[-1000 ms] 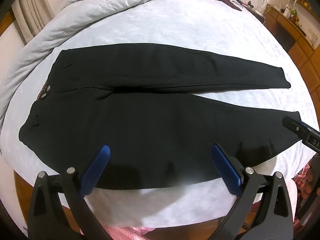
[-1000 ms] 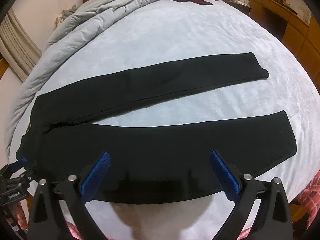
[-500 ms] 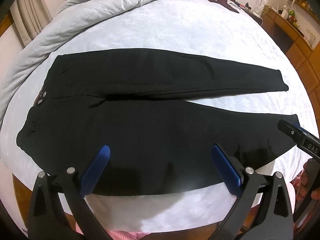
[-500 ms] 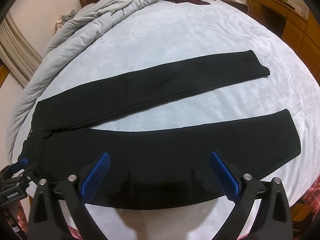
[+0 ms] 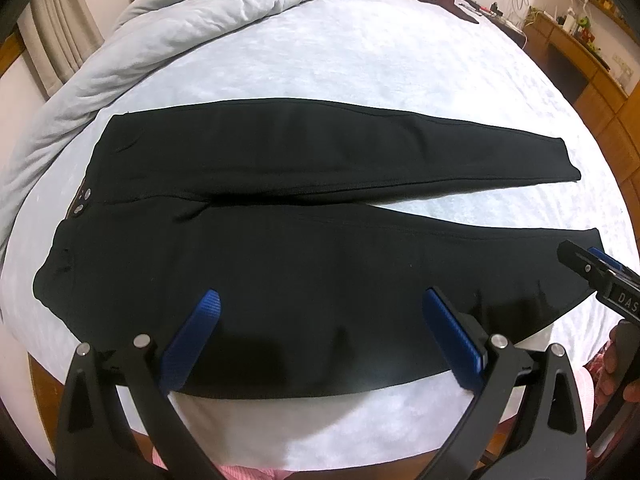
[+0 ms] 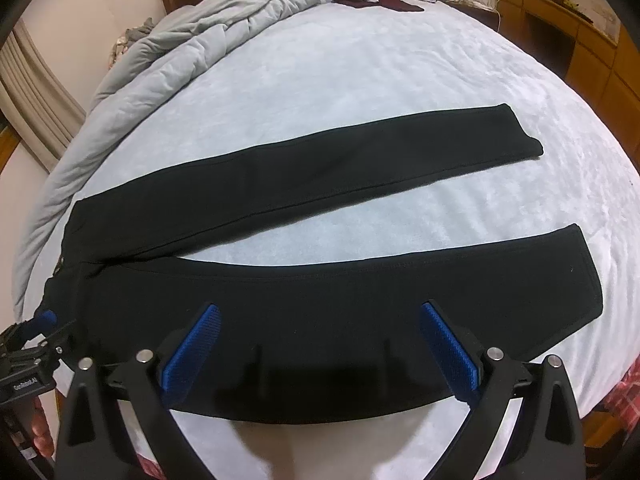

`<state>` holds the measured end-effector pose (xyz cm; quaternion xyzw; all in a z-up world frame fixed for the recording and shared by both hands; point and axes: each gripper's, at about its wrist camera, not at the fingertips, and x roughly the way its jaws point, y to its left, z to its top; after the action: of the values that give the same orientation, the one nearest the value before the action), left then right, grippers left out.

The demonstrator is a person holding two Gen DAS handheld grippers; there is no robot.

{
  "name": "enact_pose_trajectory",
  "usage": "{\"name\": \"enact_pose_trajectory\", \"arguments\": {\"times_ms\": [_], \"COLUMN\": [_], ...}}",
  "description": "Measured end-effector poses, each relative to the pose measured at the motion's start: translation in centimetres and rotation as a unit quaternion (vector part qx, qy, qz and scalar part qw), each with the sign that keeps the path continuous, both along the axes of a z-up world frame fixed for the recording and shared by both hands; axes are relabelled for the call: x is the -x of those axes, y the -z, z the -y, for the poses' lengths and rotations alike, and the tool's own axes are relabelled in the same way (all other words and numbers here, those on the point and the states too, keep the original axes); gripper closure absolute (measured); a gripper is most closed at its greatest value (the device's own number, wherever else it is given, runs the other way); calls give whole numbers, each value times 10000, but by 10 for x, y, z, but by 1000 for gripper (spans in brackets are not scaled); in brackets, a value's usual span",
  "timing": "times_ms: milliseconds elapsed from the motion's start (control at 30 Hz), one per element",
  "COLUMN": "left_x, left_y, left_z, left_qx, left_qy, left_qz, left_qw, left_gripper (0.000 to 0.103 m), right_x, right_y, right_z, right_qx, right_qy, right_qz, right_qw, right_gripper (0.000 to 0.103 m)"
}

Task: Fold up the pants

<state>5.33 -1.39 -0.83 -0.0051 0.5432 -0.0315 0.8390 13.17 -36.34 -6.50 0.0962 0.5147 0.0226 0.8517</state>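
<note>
Currently | pants (image 5: 304, 240) flat on bed (image 5: 360, 80), long axis crosswise to jaws | left gripper (image 5: 320, 336) nearer waistband, right gripper (image 6: 318, 340) nearer hems | both spread wide, holding nothing.

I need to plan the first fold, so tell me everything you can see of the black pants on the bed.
The black pants look like thick, matte knit fabric. They lie flat and unfolded on the pale blue bedsheet, waistband to the left with two small metal snaps, legs spread in a narrow V toward the right, hems apart. The near leg runs along the bed's front edge. Both claws, left and right, hover open over that leg; contact is unclear.
</note>
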Motion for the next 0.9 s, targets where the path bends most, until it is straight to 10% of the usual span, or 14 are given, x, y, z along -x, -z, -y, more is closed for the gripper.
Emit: {"name": "enact_pose_trajectory", "arguments": {"times_ms": [900], "left_x": [-12], "left_y": [3], "left_z": [4], "left_qx": [-93], "left_qy": [48], "left_qz": [-2], "left_qw": [9999], "left_gripper": [3], "right_x": [-8], "right_y": [3], "right_z": [0], "right_qx": [79], "right_qy": [-45], "right_qz": [-4], "right_qw": [10000], "right_gripper": [4]}}
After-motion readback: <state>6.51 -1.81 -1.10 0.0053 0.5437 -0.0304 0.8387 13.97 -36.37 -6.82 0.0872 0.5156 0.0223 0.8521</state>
